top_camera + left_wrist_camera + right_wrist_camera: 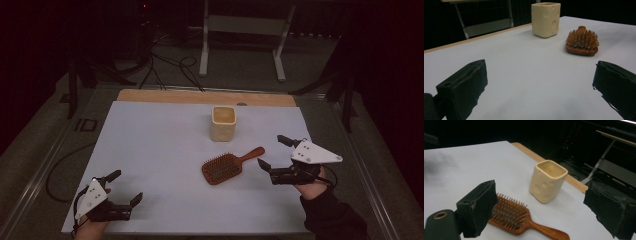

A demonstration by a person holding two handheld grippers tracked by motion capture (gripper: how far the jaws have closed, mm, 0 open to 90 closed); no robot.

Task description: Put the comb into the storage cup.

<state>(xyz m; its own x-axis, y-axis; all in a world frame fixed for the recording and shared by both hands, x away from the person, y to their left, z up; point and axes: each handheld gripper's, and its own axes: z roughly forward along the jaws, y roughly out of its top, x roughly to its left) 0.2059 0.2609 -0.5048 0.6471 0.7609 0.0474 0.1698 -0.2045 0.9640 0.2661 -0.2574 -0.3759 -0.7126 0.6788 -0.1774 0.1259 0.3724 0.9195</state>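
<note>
A wooden hairbrush [226, 167] [582, 42] [521, 220] lies bristles up on the white table cover, its handle pointing right and away. Behind it stands a cream square cup [223, 123] [546, 19] [547, 180] with dimpled sides, upright and empty. My right gripper [274, 152] [544, 212] is open just right of the brush handle, jaws spread wide, nothing between them. My left gripper [126, 186] [539, 87] is open near the table's front left corner, far from both objects, with bare table between its jaws.
The white cover [165, 155] leaves a strip of wooden tabletop [200, 96] bare along the far edge. Beyond the table are a white metal stand [244, 30] and cables [170, 67] on the dark floor.
</note>
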